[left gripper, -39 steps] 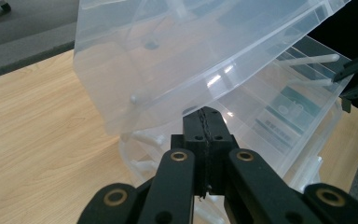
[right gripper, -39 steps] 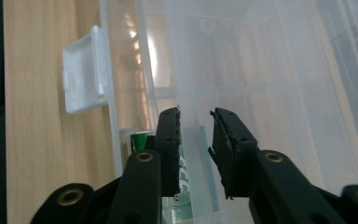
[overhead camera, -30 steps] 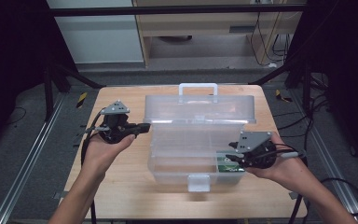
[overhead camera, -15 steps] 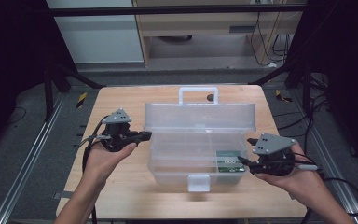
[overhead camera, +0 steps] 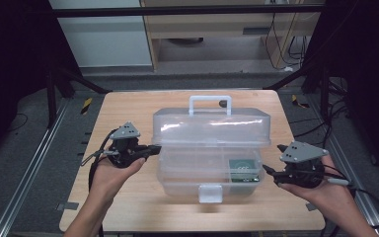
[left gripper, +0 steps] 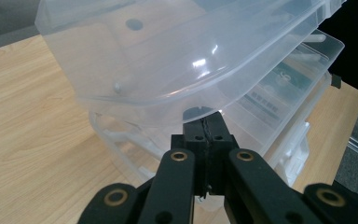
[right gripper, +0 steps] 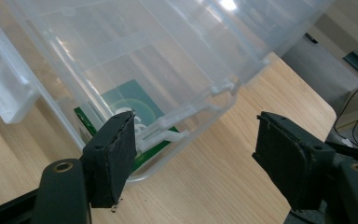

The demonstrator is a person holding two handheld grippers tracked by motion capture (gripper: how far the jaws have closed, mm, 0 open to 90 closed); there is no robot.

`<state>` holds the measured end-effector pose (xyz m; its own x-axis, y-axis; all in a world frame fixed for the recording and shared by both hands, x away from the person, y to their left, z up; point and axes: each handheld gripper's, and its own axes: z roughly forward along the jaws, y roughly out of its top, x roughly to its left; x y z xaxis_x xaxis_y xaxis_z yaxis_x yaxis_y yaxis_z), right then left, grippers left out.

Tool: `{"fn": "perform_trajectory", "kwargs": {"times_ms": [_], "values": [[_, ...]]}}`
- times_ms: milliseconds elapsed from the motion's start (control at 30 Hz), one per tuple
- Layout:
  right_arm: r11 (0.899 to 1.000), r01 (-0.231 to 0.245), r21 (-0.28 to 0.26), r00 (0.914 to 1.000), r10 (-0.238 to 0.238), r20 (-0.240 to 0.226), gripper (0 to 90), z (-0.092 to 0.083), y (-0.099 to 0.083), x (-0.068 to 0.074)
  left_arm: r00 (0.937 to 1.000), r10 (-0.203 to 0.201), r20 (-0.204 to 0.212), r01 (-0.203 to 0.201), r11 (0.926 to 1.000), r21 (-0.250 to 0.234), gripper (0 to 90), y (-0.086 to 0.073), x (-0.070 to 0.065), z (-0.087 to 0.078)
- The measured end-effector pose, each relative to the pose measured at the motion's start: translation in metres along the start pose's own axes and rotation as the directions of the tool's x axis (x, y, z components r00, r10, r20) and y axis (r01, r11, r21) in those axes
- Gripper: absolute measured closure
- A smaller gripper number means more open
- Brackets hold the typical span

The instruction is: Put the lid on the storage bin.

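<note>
The clear plastic box [overhead camera: 209, 148] sits mid-table, lid [overhead camera: 211, 126] ajar. We brace our left gripper [overhead camera: 153, 148], jaws pressed together, under the lid's 9 o'clock edge. Our right gripper [overhead camera: 271, 174], its jaws just opened and holding nothing, waits at 3 o'clock, near the green packet [overhead camera: 243, 168].

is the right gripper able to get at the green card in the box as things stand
Probably not directly. The right gripper, jaws just opened with nothing between them, sits outside the box; the clear side wall stands between it and the green card, and the lid hangs low overhead.

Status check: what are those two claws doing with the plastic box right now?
Left gripper shut, at lid edge. Right gripper just opened, empty, beside clear box. Green packet inside. Nothing blocking.
</note>
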<state>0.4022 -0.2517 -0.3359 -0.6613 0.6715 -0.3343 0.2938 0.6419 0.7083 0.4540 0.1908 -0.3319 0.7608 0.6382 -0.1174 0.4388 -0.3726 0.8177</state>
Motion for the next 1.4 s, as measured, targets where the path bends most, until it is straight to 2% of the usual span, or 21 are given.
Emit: {"fn": "perform_trajectory", "kwargs": {"times_ms": [300, 500, 800, 1400], "values": [[1.0, -0.019, 0.01, 0.9996, 0.018, 0.02, 29.8, -0.002, -0.006, -0.006, 1.0, -0.002, 0.008, 0.002, 1.0, 0.005, 90.0, -0.006, -0.001, 0.001], [1.0, -0.023, 0.016, 0.999, 0.023, 0.039, 30.4, 0.0, -0.01, -0.009, 0.9998, 0.013, -0.011, -0.013, 0.9999, 0.006, 90.0, -0.012, -0.005, 0.001], [0.998, -0.049, 0.027, 0.9972, 0.048, 0.057, 30.8, 0.003, -0.019, -0.012, 0.9999, 0.009, -0.005, -0.009, 1.0, 0.001, 90.0, -0.023, -0.008, 0.003], [0.994, -0.099, 0.04, 0.9918, 0.096, 0.085, 33.7, 0.006, -0.038, -0.016, 0.9995, 0.02, -0.025, -0.02, 0.9998, -0.007, 90.0, -0.034, -0.01, 0.0]]}}
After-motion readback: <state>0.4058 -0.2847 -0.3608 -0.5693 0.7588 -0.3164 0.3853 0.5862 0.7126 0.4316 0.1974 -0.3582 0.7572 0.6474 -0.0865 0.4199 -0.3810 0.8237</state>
